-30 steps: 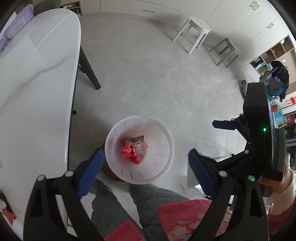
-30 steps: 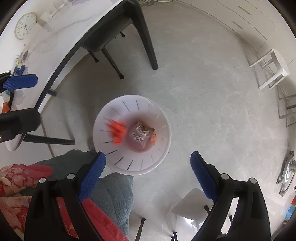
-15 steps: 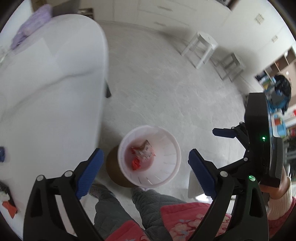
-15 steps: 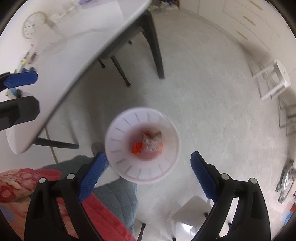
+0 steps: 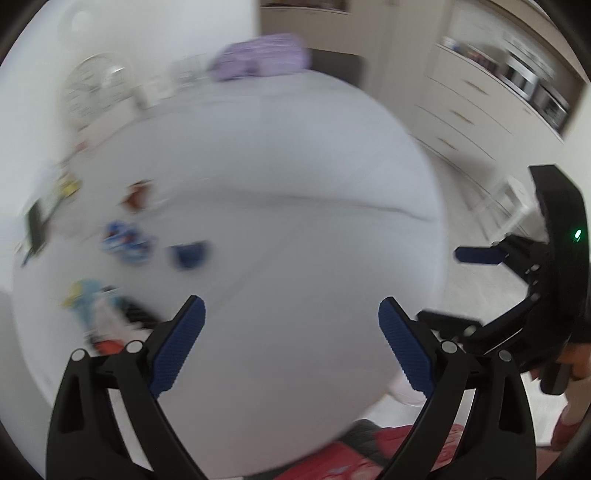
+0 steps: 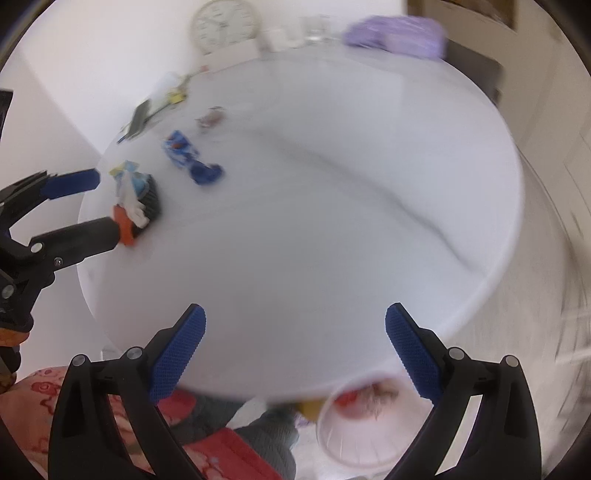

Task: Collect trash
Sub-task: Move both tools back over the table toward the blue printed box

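Observation:
Both views are blurred. Several wrappers lie on the white table (image 6: pixel 332 240): a blue one (image 6: pixel 207 171) (image 5: pixel 188 254), a blue and white one (image 6: pixel 179 147) (image 5: pixel 123 240), a pile of mixed trash (image 6: pixel 135 199) (image 5: pixel 96 310) at the left edge, and a small reddish one (image 6: pixel 210 118) (image 5: pixel 136 194). The white bin (image 6: pixel 369 432) with red and brown trash stands on the floor below the table's near edge. My left gripper (image 5: pixel 291 343) is open and empty over the table, also in the right wrist view (image 6: pixel 85 206) beside the pile. My right gripper (image 6: pixel 295 350) is open and empty.
A clock (image 6: pixel 223 24), a purple bag (image 6: pixel 395 33) and small items sit at the table's far side. White cabinets (image 5: pixel 480 99) line the wall on the right. The person's red patterned clothing (image 6: pixel 221 454) is at the bottom.
Both grippers have swung up from over the bin on the floor to face the tabletop. A red wrapper that was falling now lies in the bin. Both stay open.

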`<state>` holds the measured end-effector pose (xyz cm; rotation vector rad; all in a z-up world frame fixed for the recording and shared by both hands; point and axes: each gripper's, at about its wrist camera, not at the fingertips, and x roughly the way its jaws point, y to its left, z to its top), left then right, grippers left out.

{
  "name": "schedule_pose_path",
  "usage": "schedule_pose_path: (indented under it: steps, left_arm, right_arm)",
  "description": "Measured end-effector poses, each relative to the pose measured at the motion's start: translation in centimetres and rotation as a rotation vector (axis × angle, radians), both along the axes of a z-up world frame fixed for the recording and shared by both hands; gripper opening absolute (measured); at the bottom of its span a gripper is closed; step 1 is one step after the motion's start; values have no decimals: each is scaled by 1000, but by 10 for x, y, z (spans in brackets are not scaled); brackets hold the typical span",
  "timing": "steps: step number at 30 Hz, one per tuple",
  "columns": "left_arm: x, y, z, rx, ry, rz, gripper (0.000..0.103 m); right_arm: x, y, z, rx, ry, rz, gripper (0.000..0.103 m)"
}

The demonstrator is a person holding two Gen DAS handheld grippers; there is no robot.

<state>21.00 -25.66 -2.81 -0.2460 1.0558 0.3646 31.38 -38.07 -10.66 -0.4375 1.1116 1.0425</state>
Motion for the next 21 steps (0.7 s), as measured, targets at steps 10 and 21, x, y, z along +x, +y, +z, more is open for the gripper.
schedule_pose_path:
  steps: [10, 21]
  left_arm:
    - [-73, 151, -25, -46, 41, 188, 91]
    - [-29, 249, -65, -72, 117, 92, 91]
  right_arm:
    - [-21, 148, -5, -20, 46, 123, 97]
    - [-10, 213, -22, -116, 47, 122, 97]
